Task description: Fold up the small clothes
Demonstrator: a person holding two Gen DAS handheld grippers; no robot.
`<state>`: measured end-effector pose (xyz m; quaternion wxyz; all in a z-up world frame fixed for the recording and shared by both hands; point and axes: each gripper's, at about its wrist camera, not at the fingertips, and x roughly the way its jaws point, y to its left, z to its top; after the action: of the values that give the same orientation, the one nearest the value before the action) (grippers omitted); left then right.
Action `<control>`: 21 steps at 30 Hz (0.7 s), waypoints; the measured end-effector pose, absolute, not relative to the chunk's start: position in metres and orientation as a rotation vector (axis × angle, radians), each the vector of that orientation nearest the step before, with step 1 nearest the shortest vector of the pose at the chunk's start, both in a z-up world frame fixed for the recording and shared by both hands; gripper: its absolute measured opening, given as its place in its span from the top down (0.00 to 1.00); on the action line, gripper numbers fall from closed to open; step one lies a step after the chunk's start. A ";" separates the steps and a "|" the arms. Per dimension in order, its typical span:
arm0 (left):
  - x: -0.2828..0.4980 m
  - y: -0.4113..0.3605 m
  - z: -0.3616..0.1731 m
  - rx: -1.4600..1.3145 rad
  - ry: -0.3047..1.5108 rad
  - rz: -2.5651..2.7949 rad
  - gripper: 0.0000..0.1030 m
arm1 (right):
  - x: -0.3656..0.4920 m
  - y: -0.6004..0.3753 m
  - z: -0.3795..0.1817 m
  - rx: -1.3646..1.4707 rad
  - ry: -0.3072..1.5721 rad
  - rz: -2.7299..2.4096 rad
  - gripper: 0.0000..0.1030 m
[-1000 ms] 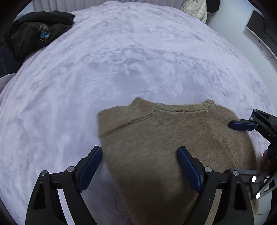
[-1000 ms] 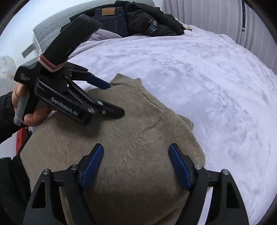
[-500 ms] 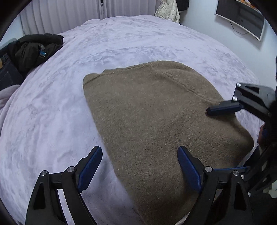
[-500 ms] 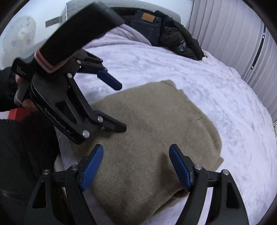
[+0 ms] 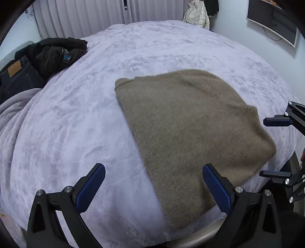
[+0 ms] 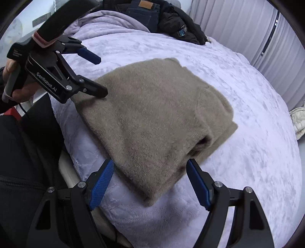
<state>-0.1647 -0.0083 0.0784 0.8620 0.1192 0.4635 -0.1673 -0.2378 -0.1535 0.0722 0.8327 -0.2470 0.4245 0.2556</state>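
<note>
On the near edge of a lilac bed (image 5: 133, 57): one tan sweater (image 5: 190, 129), folded into a thick pad. Left gripper (image 5: 152, 188) spread wide, empty, above its near-left corner. Right gripper (image 6: 150, 183) spread wide, empty, over its near-right corner. Far left: dark clothes pile (image 5: 43, 57).

White lettering "GenRobot.AI" runs along the black side plate of the left gripper (image 6: 98, 75), just behind its fingers, seen from the right wrist view. A smaller white label sits further back on the same gripper body near the handle, too small to read. The tan patch on the jeans (image 6: 145, 4), far beyond the fingers, shows no legible text
</note>
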 end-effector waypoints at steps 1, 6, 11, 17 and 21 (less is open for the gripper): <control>-0.157 -0.010 0.083 0.242 0.967 -0.315 0.01 | -0.238 -0.153 0.081 -0.516 0.866 0.526 0.21; -0.103 -0.017 0.084 0.128 1.007 -0.129 0.01 | -0.190 -0.148 0.104 -0.384 0.837 0.358 0.20; -0.081 -0.022 0.053 0.147 1.073 -0.035 0.01 | -0.124 -0.155 0.090 -0.170 0.924 0.219 0.20; -0.108 -0.013 0.057 0.122 1.053 -0.076 0.01 | -0.141 -0.151 0.061 -0.159 0.968 0.234 0.19; -0.119 -0.015 0.067 0.135 1.043 -0.078 0.01 | -0.164 -0.154 0.068 -0.145 0.993 0.231 0.19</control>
<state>-0.1186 -0.0148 0.0672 0.8640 0.0646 0.4978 -0.0374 -0.1637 -0.1543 0.0683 0.8703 -0.0694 0.4749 0.1105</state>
